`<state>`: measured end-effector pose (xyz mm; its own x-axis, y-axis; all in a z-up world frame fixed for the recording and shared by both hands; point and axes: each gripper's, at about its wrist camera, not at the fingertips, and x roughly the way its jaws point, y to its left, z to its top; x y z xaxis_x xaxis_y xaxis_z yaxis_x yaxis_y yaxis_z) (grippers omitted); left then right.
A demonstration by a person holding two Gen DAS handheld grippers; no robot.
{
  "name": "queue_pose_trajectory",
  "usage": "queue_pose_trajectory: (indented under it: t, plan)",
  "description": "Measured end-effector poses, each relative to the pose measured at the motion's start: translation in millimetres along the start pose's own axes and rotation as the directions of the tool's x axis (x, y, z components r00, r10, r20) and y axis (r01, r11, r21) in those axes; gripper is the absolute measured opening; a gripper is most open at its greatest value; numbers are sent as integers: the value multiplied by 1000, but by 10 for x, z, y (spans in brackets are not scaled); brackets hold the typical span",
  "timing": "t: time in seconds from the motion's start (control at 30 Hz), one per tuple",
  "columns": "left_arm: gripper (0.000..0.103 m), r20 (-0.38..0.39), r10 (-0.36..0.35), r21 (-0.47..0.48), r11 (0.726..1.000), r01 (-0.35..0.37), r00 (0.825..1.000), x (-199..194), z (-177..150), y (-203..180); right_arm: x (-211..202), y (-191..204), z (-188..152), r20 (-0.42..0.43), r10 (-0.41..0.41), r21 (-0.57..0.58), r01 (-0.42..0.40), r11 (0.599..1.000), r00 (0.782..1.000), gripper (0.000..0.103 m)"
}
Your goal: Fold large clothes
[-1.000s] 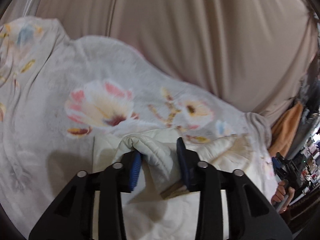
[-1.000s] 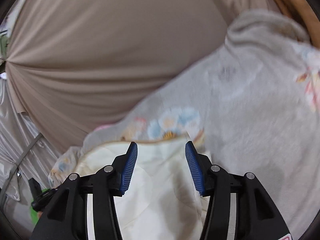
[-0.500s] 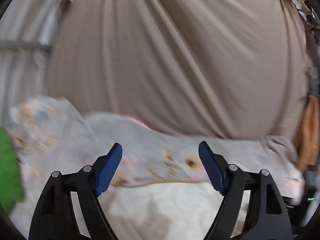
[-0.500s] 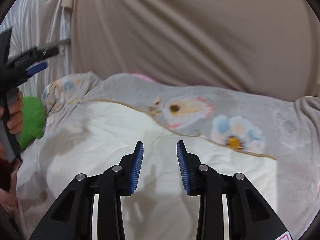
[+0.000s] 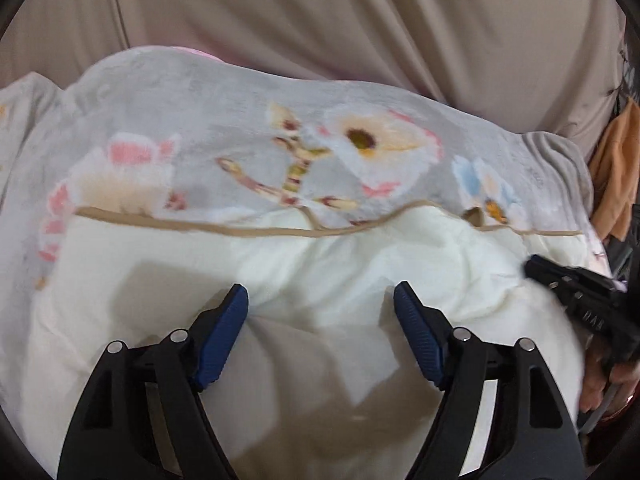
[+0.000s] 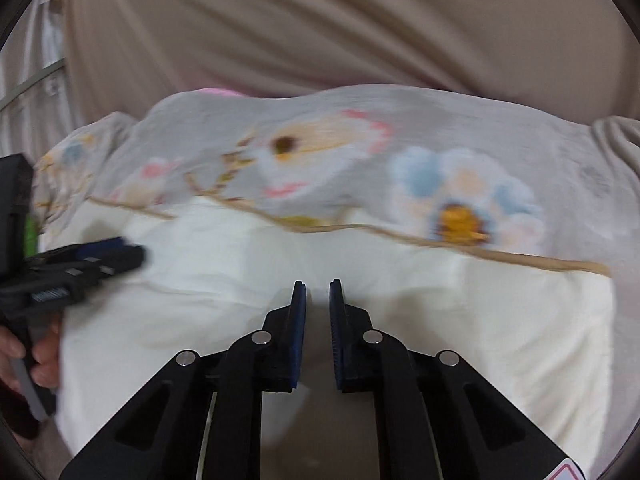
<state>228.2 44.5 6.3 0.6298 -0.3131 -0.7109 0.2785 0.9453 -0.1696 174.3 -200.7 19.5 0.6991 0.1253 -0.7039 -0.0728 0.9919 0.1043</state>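
Over cream blanket (image 5: 312, 264), folded on floral grey layer: left gripper (image 5: 320, 304) spread wide, empty. Right gripper (image 6: 318, 292) just been closing, jaws nearly together, nothing between, grasping nothing.

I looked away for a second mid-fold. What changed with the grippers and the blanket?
The left gripper let go of the cream fold it pinched and now stands open above the blanket. The right gripper has been closing, nothing between its fingers. The blanket stays cream side up.
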Motion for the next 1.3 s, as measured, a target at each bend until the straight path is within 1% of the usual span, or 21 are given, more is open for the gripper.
queue_pose_trajectory:
  t: [0.03,0.07,0.1,0.13,0.17,0.27,0.37,0.47,0.6,0.73,0.83,0.9,0.97,1.0,1.03,1.07,1.1,1.13,1.17,1.23,1.3]
  plan:
    - [73,1,2,0,1000,-2,1000,2,5,66,14,-162,-32,-3,-46,27,46,999,999,8]
    - [74,-2,-9,-16,1000,9,1000,12,-1,168,15,-302,-65,-6,-58,58,58,997,998,6]
    - [72,-2,-19,-32,999,19,1000,11,-1,238,6,-470,-105,-7,-41,108,41,993,999,2]
    - [71,0,-29,-40,999,29,1000,-2,-18,306,16,-581,-125,-11,-22,145,23,989,1000,0]
    - [69,7,-33,-42,999,33,999,-14,-28,380,10,-722,-162,-15,-18,191,20,981,1000,0]
    - [66,30,-16,-58,998,18,999,-36,-74,559,-10,-963,-252,-14,-18,269,21,963,1000,0]
    - [64,44,-2,-116,993,7,999,-31,-111,780,10,-999,-278,-30,-39,281,46,958,999,0]
    - [64,23,-61,-185,981,64,998,73,-101,968,72,-992,-280,-50,-53,280,65,958,997,0]
    - [64,3,-5,-139,990,6,1000,129,-83,867,150,-1072,-289,-78,-23,312,46,949,997,0]
    - [65,2,-2,-137,991,3,1000,114,-84,875,157,-1090,-280,-79,-30,308,53,950,996,0]
    - [65,1,42,-106,993,-42,999,90,-82,827,101,-1062,-267,-50,-52,301,64,951,997,0]
    - [66,9,70,-89,994,-69,997,46,-89,788,-10,-1059,-268,-8,-79,315,77,946,997,0]
    - [70,36,90,-89,992,-86,995,-72,-102,781,-243,-1056,-291,75,-131,331,99,938,989,13]
    - [76,63,95,-102,991,-88,994,-176,-114,795,-362,-1066,-309,116,-150,343,102,934,982,19]
    - [80,100,96,-124,989,-83,990,-303,-128,833,-491,-1077,-326,154,-166,355,102,929,974,37]
    - [87,148,97,-156,985,-74,984,-450,-144,887,-584,-1097,-333,177,-184,363,110,925,967,54]
    - [93,181,104,-186,980,-70,978,-569,-148,948,-652,-1115,-339,188,-205,368,125,921,960,58]
    - [93,201,112,-217,974,-67,973,-663,-134,1021,-696,-1147,-340,184,-227,371,146,917,956,60]
    - [94,196,113,-245,968,-63,974,-703,-100,1101,-709,-1189,-331,167,-243,376,166,912,956,61]
    - [94,154,77,-285,958,-30,985,-640,-25,1219,-665,-1283,-325,130,-236,403,166,900,963,63]
    - [91,68,41,-334,943,-16,997,-448,26,1319,-500,-1359,-343,64,-188,432,143,890,980,62]
